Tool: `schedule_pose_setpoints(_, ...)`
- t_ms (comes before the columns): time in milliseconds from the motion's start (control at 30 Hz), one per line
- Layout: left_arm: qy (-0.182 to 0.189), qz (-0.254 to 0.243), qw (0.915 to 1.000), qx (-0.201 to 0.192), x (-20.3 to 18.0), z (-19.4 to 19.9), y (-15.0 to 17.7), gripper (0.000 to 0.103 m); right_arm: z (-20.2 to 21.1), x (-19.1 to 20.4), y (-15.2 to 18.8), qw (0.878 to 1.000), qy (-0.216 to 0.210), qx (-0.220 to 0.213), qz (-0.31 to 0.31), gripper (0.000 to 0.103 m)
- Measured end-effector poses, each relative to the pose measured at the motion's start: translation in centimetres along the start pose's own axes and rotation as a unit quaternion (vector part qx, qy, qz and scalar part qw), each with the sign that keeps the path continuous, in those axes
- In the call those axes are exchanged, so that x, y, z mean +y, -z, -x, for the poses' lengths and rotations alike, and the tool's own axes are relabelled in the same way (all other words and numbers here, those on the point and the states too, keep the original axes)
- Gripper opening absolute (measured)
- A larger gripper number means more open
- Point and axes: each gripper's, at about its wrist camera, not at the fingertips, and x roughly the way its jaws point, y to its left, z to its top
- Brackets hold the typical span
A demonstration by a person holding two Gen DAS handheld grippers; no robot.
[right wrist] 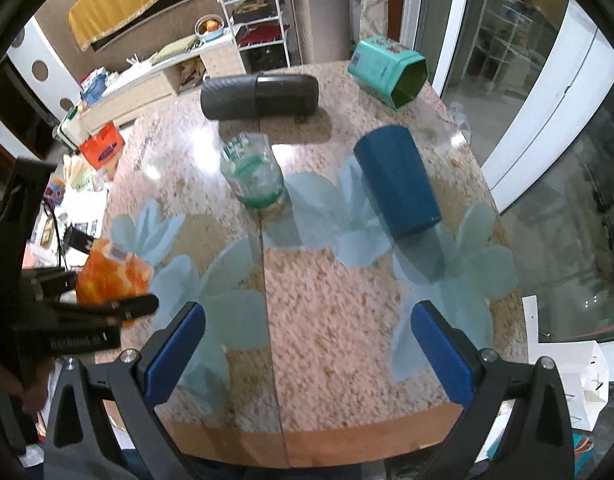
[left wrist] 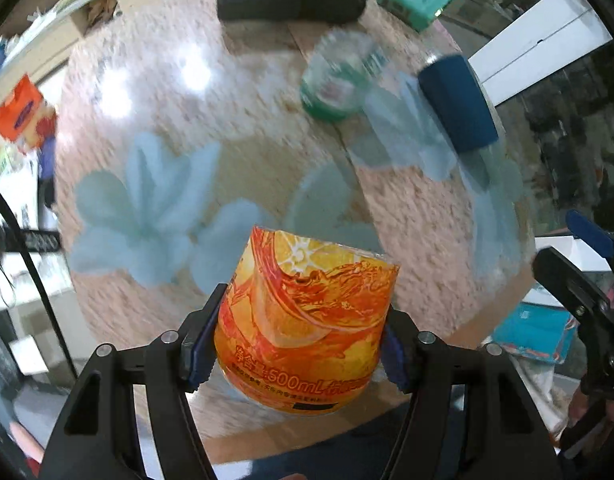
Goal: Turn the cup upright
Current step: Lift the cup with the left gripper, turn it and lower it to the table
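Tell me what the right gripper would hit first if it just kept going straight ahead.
The right gripper is open and empty, aimed across bare table. Nothing lies near ahead; the clear green-based cup sits closest to that line, though depth is uncertain.

Left wrist view: close behind the orange cup (left wrist: 307, 328), facing forward and down across the table (left wrist: 235, 120). Right wrist view: higher, looking down over the same table (right wrist: 327, 300). Shared: blue cup (left wrist: 459, 104) (right wrist: 397, 182), clear cup (left wrist: 339, 80) (right wrist: 255, 174).
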Motion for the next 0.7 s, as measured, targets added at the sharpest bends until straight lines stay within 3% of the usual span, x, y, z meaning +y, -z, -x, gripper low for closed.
schedule_pose_setpoints(233,0.018,0.063,0.9978,0.012,-3.2,-4.3,2.0,0.071,-2.0,-1.4,0.5,0.999,-0.008,0.025,0.041,0.103)
schedule_pose_setpoints(700,0.016,0.125,0.9918,0.024,-6.5,-11.1,2.0,0.071,-5.4,-5.0,0.8,0.994,-0.025,0.059,0.089,0.103)
